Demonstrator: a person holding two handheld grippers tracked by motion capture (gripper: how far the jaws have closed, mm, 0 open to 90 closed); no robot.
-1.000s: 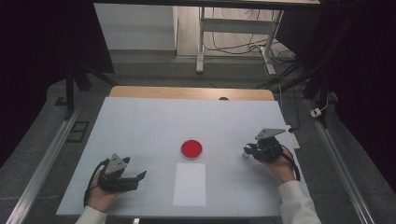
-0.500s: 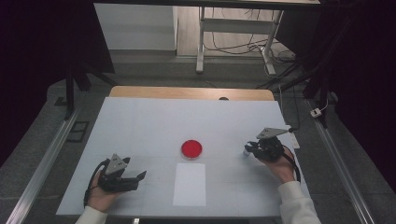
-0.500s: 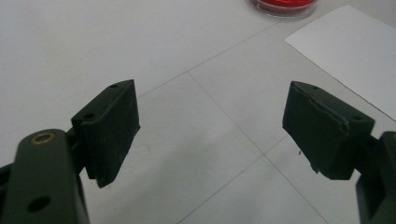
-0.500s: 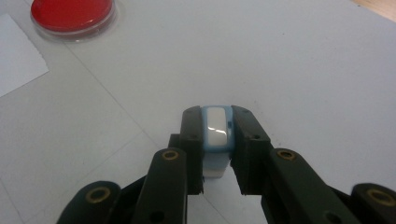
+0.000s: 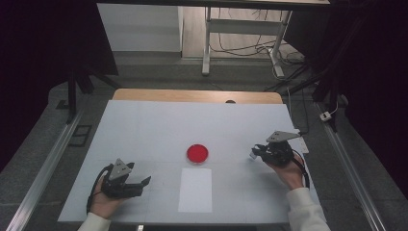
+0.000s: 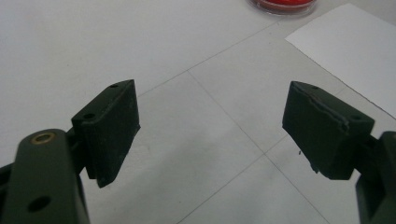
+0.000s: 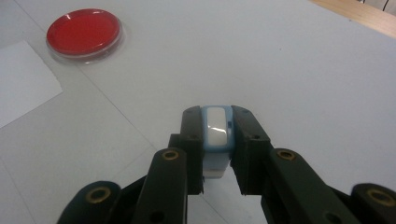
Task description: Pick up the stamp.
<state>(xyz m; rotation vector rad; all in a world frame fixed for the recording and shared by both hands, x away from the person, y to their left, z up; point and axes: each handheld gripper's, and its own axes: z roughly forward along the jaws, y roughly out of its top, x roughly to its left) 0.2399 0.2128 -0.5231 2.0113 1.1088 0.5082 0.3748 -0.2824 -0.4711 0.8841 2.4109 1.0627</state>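
Small white, blue-edged block [image 7: 216, 133] upright, clamped between the right gripper's [image 7: 216, 122] fingers [image 7: 192, 135]

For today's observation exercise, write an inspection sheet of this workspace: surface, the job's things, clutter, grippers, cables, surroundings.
Surface: white table top with thin grid lines; a wooden edge at the far side.
Job's things: small white and light-blue block in the right gripper; red dish near the middle; white paper sheet lying flat just in front of the dish.
Clutter: nothing seen.
Grippers: left gripper low over the table, jaws wide apart, nothing between them; right gripper shut on the block.
Cables: loose wires on the floor beyond the table.
Surroundings: metal stand legs, dark curtains.
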